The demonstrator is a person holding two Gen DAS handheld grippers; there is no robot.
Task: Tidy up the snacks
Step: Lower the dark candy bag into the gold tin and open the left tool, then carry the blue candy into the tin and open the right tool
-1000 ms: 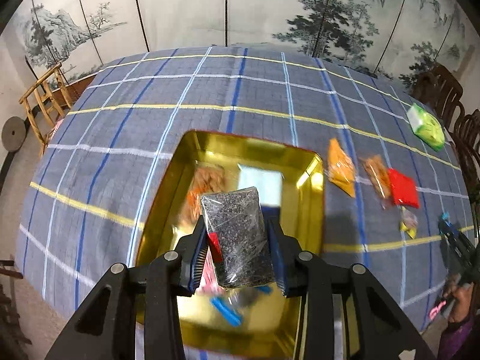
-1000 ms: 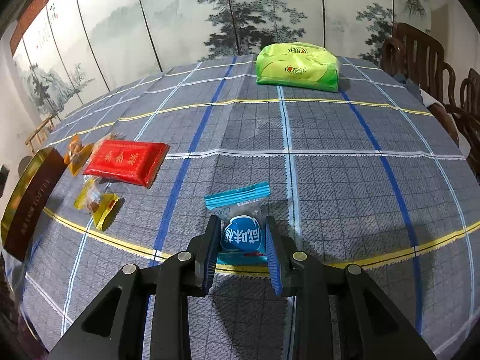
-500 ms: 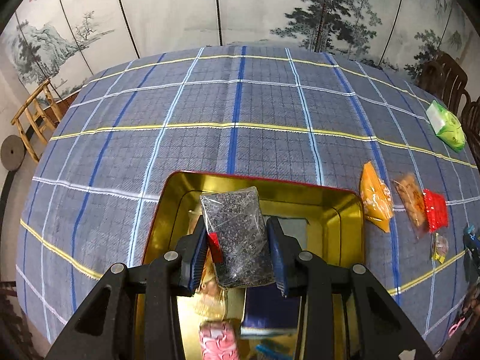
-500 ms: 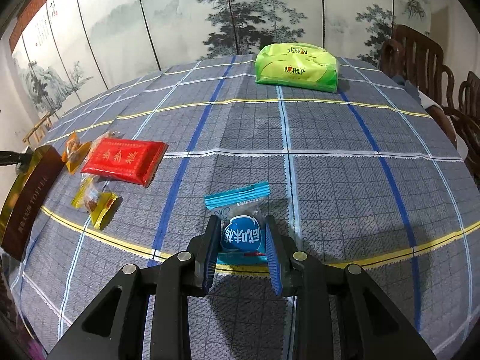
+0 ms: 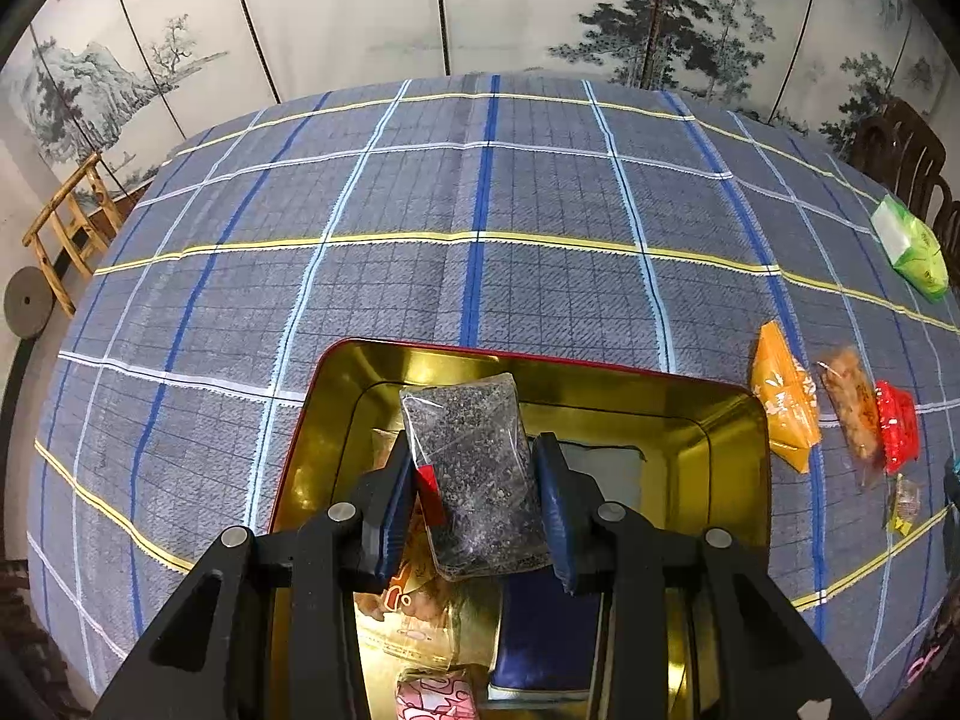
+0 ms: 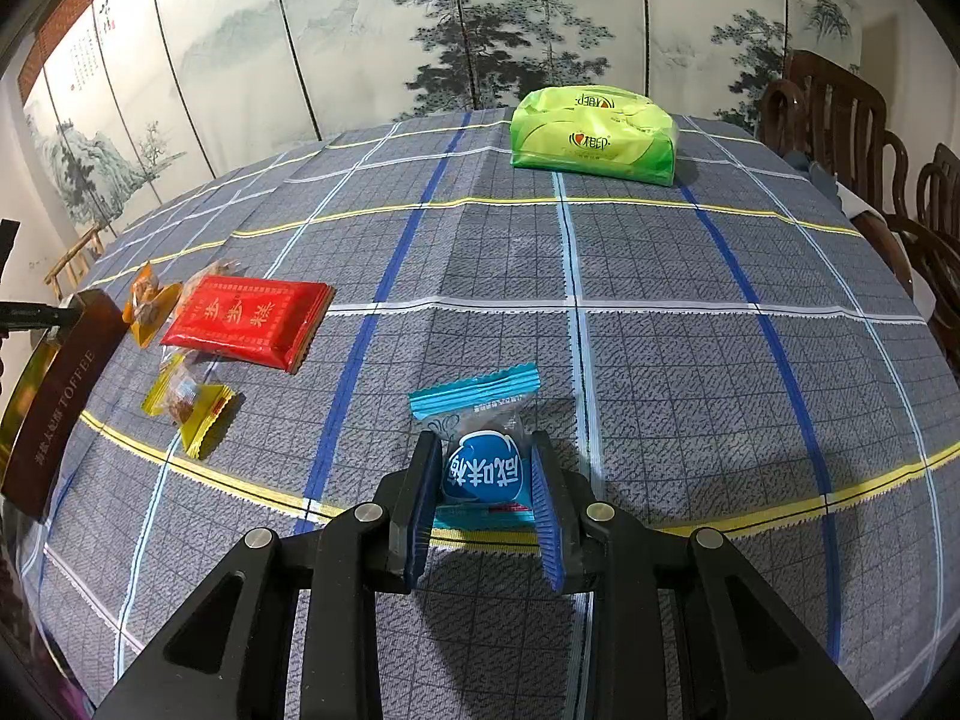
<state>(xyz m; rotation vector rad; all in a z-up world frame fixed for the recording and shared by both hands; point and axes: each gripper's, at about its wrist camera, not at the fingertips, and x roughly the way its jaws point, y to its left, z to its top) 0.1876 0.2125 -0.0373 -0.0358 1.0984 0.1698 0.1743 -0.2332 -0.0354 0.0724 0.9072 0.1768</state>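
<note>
My left gripper (image 5: 474,510) is shut on a clear packet of dark seeds (image 5: 474,468) and holds it over the gold tin (image 5: 720,420), which has several snacks in it. My right gripper (image 6: 483,504) is shut on a blue-and-white wrapped snack (image 6: 483,468) just above the checked tablecloth. On the cloth lie a red packet (image 6: 249,321), an orange packet (image 6: 147,303) and a small yellow candy (image 6: 192,402). The tin's brown side (image 6: 54,408) shows at the left edge of the right wrist view.
A green tissue pack (image 6: 591,135) lies at the far side of the table. Wooden chairs (image 6: 840,114) stand at the right. A painted folding screen (image 5: 480,6) stands behind. In the left wrist view, the orange packet (image 5: 783,402) and red packet (image 5: 897,435) lie right of the tin.
My left gripper has drawn back and lower over the tin with the seed packet still held. My right gripper has stayed put with the blue snack.
</note>
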